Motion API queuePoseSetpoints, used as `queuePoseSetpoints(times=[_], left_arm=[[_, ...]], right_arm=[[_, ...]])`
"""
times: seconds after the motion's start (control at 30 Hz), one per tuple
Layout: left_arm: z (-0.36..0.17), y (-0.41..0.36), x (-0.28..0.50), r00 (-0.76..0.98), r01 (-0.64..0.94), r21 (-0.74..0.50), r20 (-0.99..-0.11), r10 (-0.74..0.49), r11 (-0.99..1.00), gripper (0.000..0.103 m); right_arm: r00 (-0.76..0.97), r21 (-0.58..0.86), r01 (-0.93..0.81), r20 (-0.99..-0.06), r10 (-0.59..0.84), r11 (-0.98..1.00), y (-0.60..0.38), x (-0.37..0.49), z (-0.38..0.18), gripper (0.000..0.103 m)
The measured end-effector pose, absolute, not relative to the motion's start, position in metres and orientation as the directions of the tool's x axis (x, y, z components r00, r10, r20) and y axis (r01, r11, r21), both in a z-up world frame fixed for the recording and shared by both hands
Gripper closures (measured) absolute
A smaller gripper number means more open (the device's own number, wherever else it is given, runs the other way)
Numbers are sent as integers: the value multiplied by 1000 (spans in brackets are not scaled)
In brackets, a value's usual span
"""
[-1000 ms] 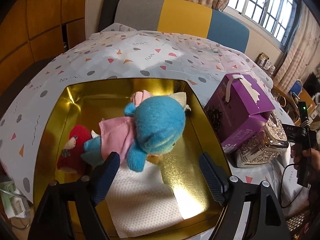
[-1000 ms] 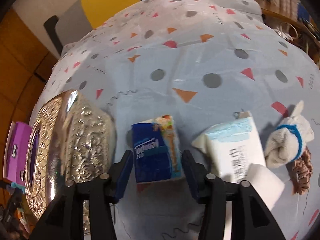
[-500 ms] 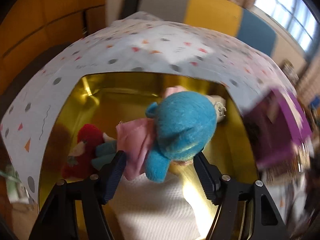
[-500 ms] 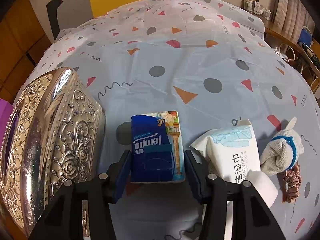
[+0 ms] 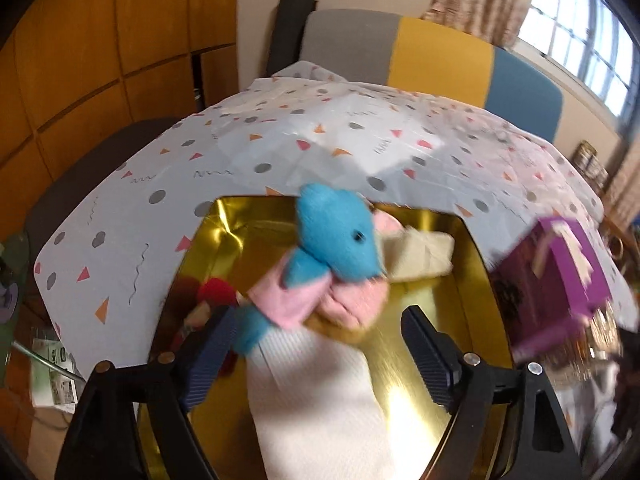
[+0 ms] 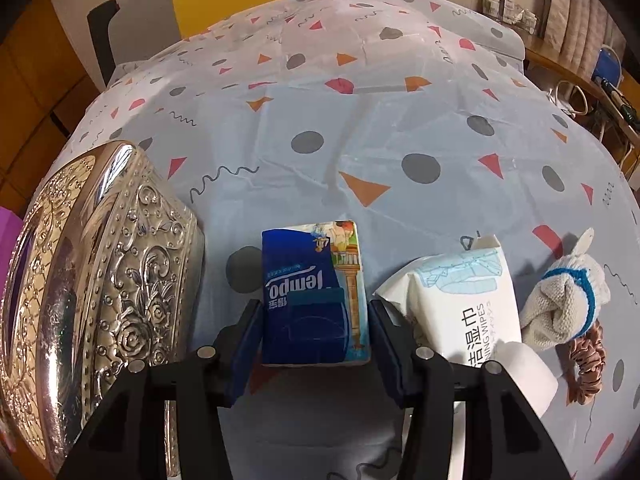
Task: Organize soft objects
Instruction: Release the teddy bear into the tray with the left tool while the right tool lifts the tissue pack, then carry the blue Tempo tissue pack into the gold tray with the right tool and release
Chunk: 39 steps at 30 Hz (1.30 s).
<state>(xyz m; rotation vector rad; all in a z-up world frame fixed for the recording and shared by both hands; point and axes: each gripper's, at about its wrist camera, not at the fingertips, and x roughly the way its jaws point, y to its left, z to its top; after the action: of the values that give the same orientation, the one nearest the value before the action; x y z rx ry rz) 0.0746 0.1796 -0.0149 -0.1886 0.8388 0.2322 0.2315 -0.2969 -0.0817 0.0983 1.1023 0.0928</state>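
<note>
Right gripper (image 6: 316, 344) clasping blue Tempo tissue pack (image 6: 314, 294), left gripper (image 5: 316, 354) spread over gold box (image 5: 448, 352)

Fuzzy blue plush toy (image 5: 340, 244), glossy gold tin (image 5: 472, 280), embossed shiny silver box (image 6: 100, 280)

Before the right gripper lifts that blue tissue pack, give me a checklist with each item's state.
1. Tempo tissue pack sits between the right gripper fingers: ok.
2. Fingers firmly pressing the pack: cannot tell.
3. Wet wipes pack apart from the right-hand finger: not ok, it lies close alongside.
4. Silver embossed box apart from the left-hand finger: ok.
5. Left gripper free of the blue plush toy: ok, fingers spread, toy over the gold tin.
</note>
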Motion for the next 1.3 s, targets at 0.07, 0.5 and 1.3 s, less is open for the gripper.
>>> queuePoseSetpoints(times=[0.07,0.5,1.3], left_arm=[[-14,169,66,648,-250,-63,-752,119,966,18],[1,136,37,689,-158,-36,-720,84,987,16],[-3,132,19,694,-86,-64,-720,14,994,16]], right_arm=[[450,123,-27,-885,122,992,-297,231,-82,51],[529,217,26,-831,171,976,-313,223,-61,52],[640,418,-166,-644,420,893,-256,228,41,52]])
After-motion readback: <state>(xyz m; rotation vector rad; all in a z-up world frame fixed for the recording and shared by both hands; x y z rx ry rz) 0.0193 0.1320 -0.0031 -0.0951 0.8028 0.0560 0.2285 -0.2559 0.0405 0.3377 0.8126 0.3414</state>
